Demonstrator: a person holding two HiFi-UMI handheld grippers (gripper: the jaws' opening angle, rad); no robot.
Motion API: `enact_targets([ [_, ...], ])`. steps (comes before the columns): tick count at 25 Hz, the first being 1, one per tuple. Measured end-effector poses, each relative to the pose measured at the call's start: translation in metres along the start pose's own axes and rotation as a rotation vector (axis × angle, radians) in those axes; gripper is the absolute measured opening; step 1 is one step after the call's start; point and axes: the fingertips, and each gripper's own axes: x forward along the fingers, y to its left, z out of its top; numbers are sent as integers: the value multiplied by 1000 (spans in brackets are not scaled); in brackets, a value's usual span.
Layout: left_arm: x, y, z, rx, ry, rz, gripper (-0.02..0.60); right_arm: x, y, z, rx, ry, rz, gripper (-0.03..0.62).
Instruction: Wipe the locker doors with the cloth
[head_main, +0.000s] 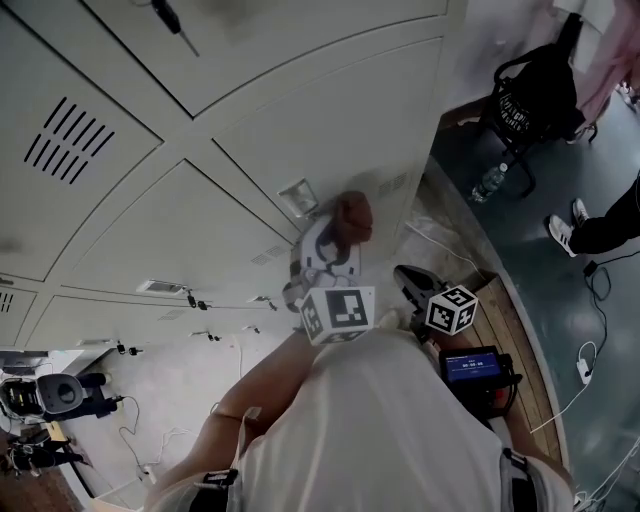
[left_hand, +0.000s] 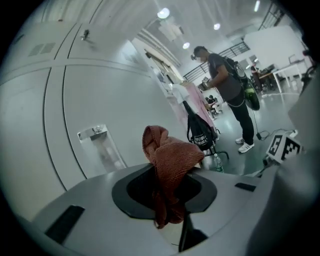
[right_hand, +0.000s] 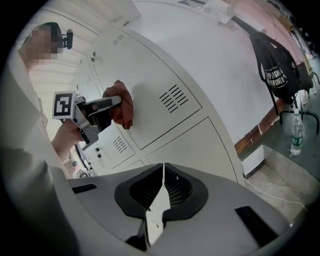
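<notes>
Against the bank of pale grey locker doors (head_main: 300, 130), the left gripper (left_hand: 167, 186) has its jaws clamped on a rust-brown cloth (left_hand: 170, 162). The cloth is bunched, its long axis running along the jaws, and its free end points out past the tips at a door, just right of a small metal label holder (left_hand: 97, 136); from the right gripper view it seems to touch the panel. The right gripper (right_hand: 161, 192) hangs lower with its jaws together and nothing between them. Off to the right are a black backpack (head_main: 535, 95), a water bottle (head_main: 487, 182) and a standing person (left_hand: 227, 85).
</notes>
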Motion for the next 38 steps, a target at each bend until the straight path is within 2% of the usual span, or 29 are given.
enact_targets([
  [1, 2, -1, 4, 9, -2, 0, 91, -2, -2, -1, 4, 0, -5, 23],
  [2, 4, -3, 11, 60, -15, 9, 91, -3, -4, -1, 8, 0, -9, 23],
  [4, 10, -6, 25, 247, -24, 33, 91, -5, -6, -2, 14, -2, -11, 23],
  [6, 24, -15, 25, 415, 21, 17, 91, -6, -9, -3, 18, -1, -12, 23],
  [8, 37, -27, 16, 509, 72, -14, 91, -7, -10, -5, 23, 1, -12, 23],
  [12, 58, -43, 15, 543, 100, -38, 91, -7, -14, -2, 27, -8, -5, 23],
  [20, 114, -99, 62, 632, 20, -118, 89, -25, -31, 3, 35, -30, -39, 23],
  [23, 129, -107, 79, 592, 14, -133, 91, -34, -38, 8, 37, -43, -59, 23],
  [28, 115, -80, 98, 425, -6, -103, 91, -36, -45, 8, 30, -19, -60, 23],
  [33, 75, -37, 89, 293, -15, -39, 89, -9, -26, 4, -1, 43, 18, 23],
  [38, 23, 9, 68, 61, -21, 11, 89, 21, 4, -2, -51, 111, 109, 23],
])
